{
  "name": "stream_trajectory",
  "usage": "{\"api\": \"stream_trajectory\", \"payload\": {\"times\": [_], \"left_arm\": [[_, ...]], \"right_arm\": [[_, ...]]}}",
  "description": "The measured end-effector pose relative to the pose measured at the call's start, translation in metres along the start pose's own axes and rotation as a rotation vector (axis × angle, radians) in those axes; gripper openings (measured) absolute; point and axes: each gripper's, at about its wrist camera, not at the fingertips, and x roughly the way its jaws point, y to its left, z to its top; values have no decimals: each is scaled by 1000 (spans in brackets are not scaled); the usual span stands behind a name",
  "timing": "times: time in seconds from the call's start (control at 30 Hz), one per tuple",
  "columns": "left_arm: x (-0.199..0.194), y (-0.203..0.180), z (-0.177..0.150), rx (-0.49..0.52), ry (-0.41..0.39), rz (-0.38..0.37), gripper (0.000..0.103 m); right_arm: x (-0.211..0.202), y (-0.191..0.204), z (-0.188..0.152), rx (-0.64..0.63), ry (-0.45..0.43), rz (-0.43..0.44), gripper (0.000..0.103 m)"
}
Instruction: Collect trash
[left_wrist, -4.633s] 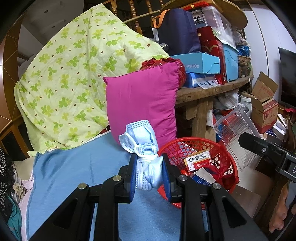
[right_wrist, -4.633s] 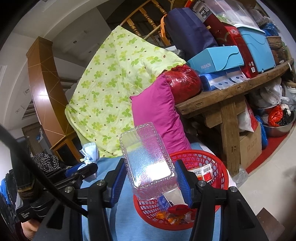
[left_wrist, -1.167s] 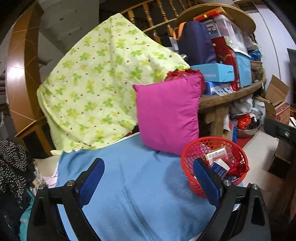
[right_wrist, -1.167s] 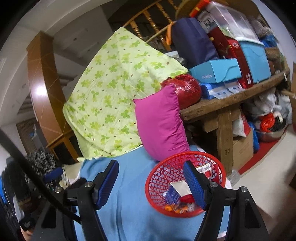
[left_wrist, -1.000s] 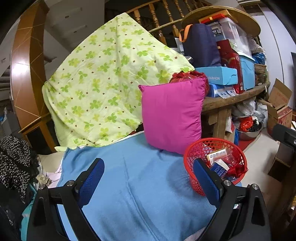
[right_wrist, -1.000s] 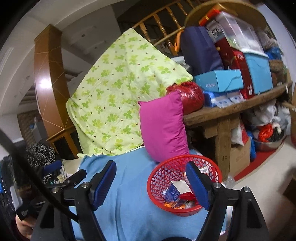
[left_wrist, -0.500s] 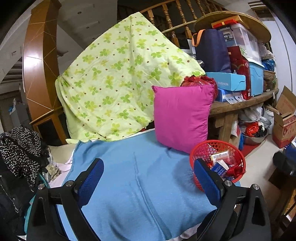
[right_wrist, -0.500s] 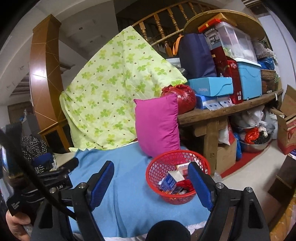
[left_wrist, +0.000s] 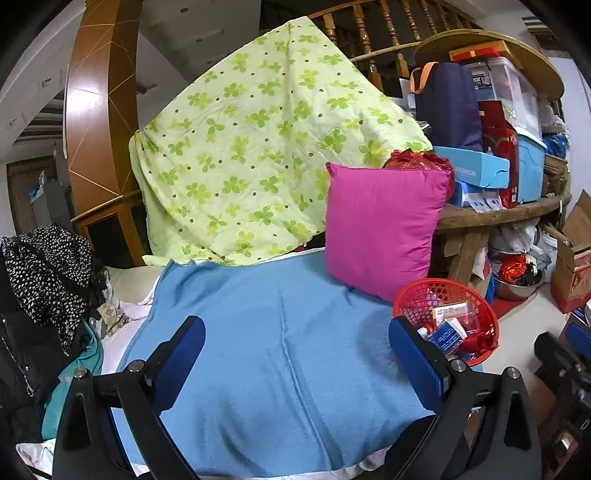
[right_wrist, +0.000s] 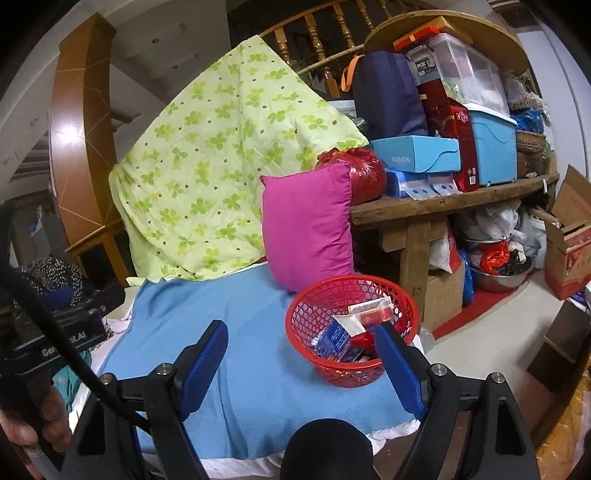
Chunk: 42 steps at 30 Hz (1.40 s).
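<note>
- The left tool (left_wrist: 295, 347) is spread wide, with nothing between its blue pads; it hangs above the blue blanket (left_wrist: 280, 332).
- The right tool (right_wrist: 301, 352) is also wide open and holds nothing.
- The red basket (right_wrist: 314, 354) sits on the blanket's right edge, just in front of the pink pillow (right_wrist: 308, 225).
- The trash (right_wrist: 345, 332) lies inside the basket: a blue packet, white paper and a red-and-white box among other bits too jumbled to tell apart.
- In the left view the basket (left_wrist: 484, 317) shows just past the tool's right pad.
- The pillow leans upright against a green-patterned quilt (right_wrist: 218, 155) and the end of a wooden counter (right_wrist: 443, 201) piled with boxes.
- Dark spotted clothing (left_wrist: 48, 273) lies off the blanket's left side.
</note>
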Motion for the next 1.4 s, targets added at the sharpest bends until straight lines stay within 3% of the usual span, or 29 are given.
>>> {"api": "stream_trajectory", "payload": {"times": [0.47,1.4], "left_arm": [[-7,-4,-1,55,-27,-24,99],[-9,-5,-5,59,-26,-21,99]], "right_arm": [[-2,0,13,6,-23,-12,84],[5,-1,7,-3,6,-2,84]]}}
